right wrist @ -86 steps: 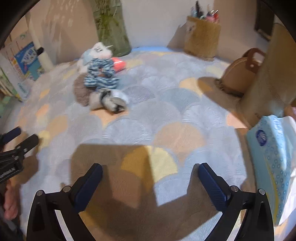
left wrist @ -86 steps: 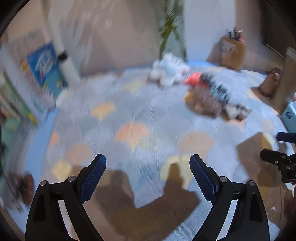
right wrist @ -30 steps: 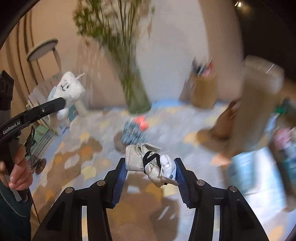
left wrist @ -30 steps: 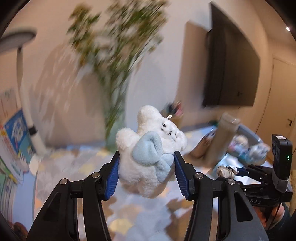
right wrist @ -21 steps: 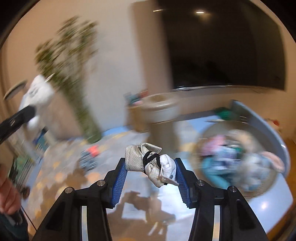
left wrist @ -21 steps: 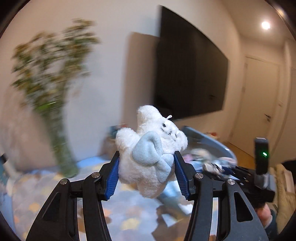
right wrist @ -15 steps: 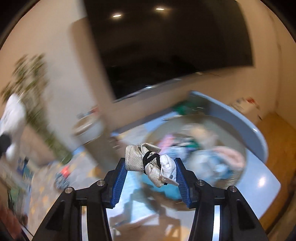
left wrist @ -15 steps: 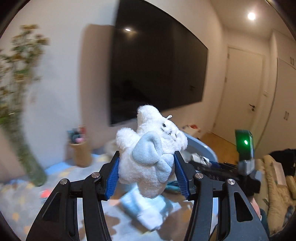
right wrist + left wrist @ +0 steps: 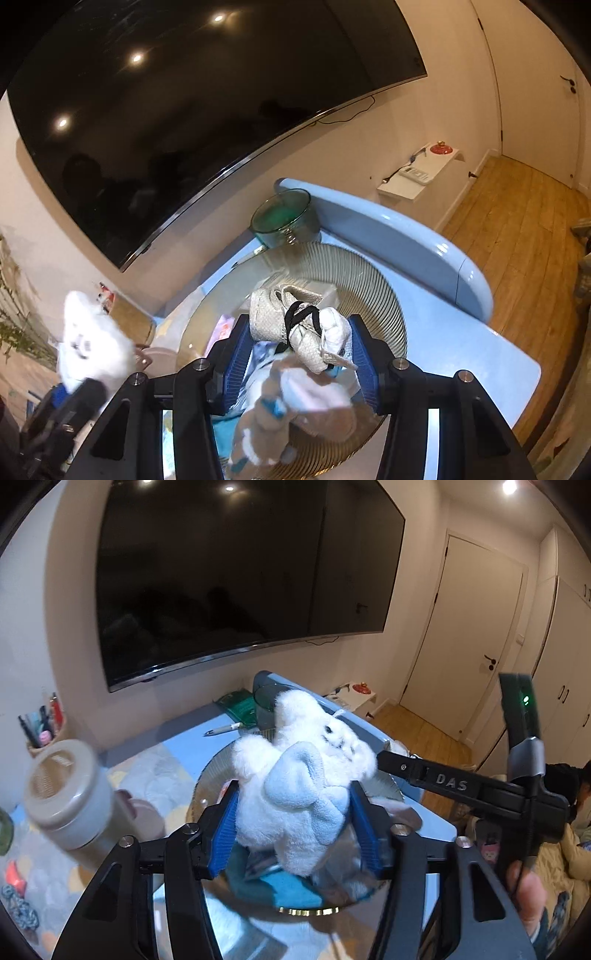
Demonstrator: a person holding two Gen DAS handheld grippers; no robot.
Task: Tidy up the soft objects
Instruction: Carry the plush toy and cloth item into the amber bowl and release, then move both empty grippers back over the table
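My left gripper [image 9: 295, 827] is shut on a white plush toy with pale blue ears [image 9: 299, 779], held in the air above a round ribbed glass bowl [image 9: 210, 779]. The plush also shows at the left of the right wrist view [image 9: 92, 350]. My right gripper [image 9: 299, 354] is shut on a small beige and white fabric bundle tied with a black band [image 9: 299, 328], held over the same bowl [image 9: 369, 288]. The bowl holds several soft items, blurred, in blue, white and tan [image 9: 295, 413]. The right gripper's body crosses the left wrist view [image 9: 461, 786].
The bowl sits on a blue table [image 9: 461, 339] with a raised rim. A green glass bowl [image 9: 284, 218] stands behind it. A beige cylinder [image 9: 70, 794], a pen holder [image 9: 44, 723] and a scalloped mat [image 9: 147, 771] lie to the left. A large dark TV [image 9: 229, 572] hangs on the wall.
Both grippers swung right from the mat and vase toward the bowl, still holding the plush and the bundle. The bowl now lies right under both.
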